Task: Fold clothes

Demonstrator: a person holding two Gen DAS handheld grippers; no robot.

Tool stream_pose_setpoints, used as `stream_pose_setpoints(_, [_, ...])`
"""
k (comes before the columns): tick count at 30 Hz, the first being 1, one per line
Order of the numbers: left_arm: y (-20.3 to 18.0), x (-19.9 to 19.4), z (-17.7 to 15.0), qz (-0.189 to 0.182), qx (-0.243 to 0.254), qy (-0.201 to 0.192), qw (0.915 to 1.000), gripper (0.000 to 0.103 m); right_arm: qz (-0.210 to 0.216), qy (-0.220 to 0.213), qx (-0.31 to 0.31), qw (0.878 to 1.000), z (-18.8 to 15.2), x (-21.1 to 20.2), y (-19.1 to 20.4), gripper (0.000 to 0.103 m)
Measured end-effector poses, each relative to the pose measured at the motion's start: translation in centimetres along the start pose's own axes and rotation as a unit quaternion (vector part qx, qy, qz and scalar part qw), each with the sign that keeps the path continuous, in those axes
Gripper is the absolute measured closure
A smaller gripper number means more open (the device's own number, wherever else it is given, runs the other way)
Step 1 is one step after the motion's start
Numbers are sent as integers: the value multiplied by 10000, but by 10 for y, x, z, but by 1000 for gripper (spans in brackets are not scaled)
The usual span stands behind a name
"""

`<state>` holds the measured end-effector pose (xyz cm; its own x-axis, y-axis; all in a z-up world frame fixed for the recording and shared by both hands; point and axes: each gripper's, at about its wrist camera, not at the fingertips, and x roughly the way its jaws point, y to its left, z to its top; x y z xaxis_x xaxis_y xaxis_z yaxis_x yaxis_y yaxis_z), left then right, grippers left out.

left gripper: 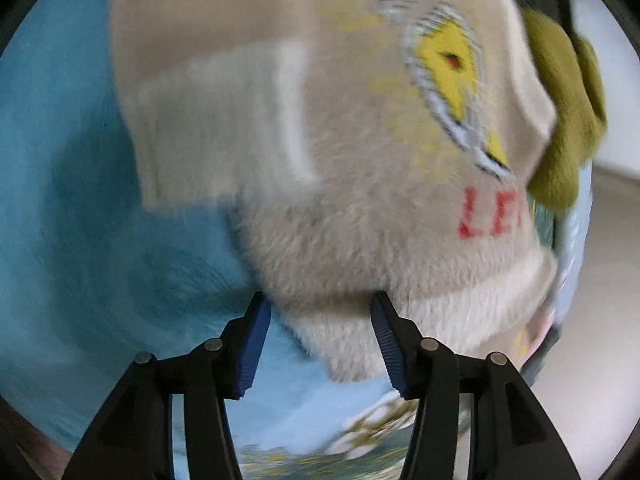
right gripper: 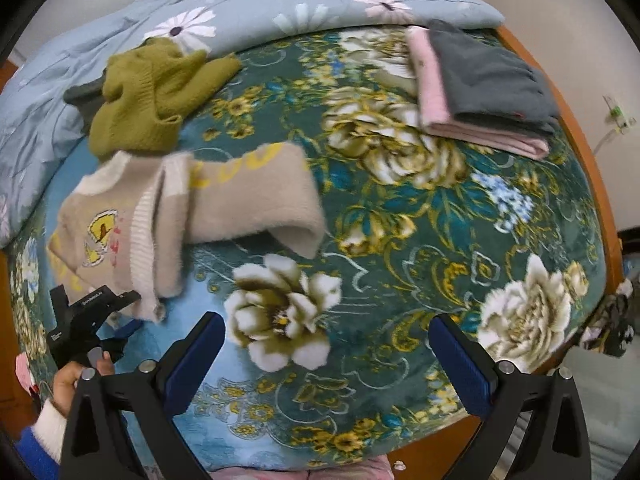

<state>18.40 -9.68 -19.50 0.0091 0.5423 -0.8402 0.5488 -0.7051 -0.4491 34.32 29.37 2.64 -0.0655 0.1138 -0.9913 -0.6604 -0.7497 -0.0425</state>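
A beige fuzzy sweater (right gripper: 240, 204) with a yellow butterfly patch and white ribbed trim lies partly folded on the bed. It fills the left wrist view (left gripper: 340, 200), blurred. My left gripper (left gripper: 320, 320) is open, its blue-padded fingers on either side of the sweater's hem, not closed on it. It shows in the right wrist view (right gripper: 96, 312) at the sweater's near left edge. My right gripper (right gripper: 328, 344) is open wide and empty, above the floral bedspread, apart from the sweater.
An olive-green knit garment (right gripper: 152, 100) lies crumpled behind the sweater. A folded pink and grey stack (right gripper: 480, 92) sits at the back right. A blue daisy quilt (right gripper: 280, 4) lies along the far side. The bed's wooden edge (right gripper: 580, 152) runs at the right.
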Motion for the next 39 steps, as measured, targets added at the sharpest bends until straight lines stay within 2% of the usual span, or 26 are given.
stream_pose_setpoints(4, [20, 5, 1, -533, -799, -51, 9954, 54, -142, 3, 163, 9998, -10, -7, -21, 0])
stream_pose_setpoints(6, [23, 4, -1, -783, -992, -82, 9919, 77, -164, 1, 278, 9995, -14, -9, -30, 0])
stream_pose_setpoints(7, [25, 3, -1, -861, -1078, -113, 9904, 83, -161, -2, 329, 9993, -15, -10, -33, 0])
stream_pose_setpoints(8, [25, -1, 0, -873, -1096, -146, 9900, 94, -145, -11, 369, 9992, -16, -11, -35, 0])
stream_pose_setpoints(14, [19, -32, 4, -753, -657, -379, 9943, 95, 48, -112, 236, 9996, -17, -16, -27, 0])
stream_pose_setpoints(18, [25, -75, 3, -739, -69, -674, 9950, 95, 248, -177, 4, 9995, -14, -15, -11, 0])
stream_pose_setpoints(20, [34, -101, 5, -636, 202, -880, 9939, 95, 363, -206, -60, 9991, -12, -14, -6, 0])
stream_pose_setpoints(23, [55, -139, 1, -270, 483, -1271, 9903, 95, 528, -226, -156, 9982, -11, -11, -1, 0])
stream_pose_setpoints(25, [66, -159, -6, 187, 453, -1532, 9870, 95, 624, -231, -216, 9975, -11, -8, 2, 0])
stream_pose_setpoints(27, [98, -165, -31, 705, 294, -1767, 9813, 95, 703, -227, -226, 9970, -12, -6, 0, 0])
stream_pose_setpoints(30, [136, -169, -27, 1267, 48, -1713, 9770, 96, 814, -176, -248, 9962, -12, 1, -3, 0])
stream_pose_setpoints(34, [138, -166, -35, 1585, 67, -1728, 9721, 96, 942, -107, -361, 9948, -12, 12, -3, 0])
stream_pose_setpoints(39, [112, -154, -58, 1400, -210, -1766, 9741, 96, 1328, -144, -266, 9907, 0, 25, -13, 0])
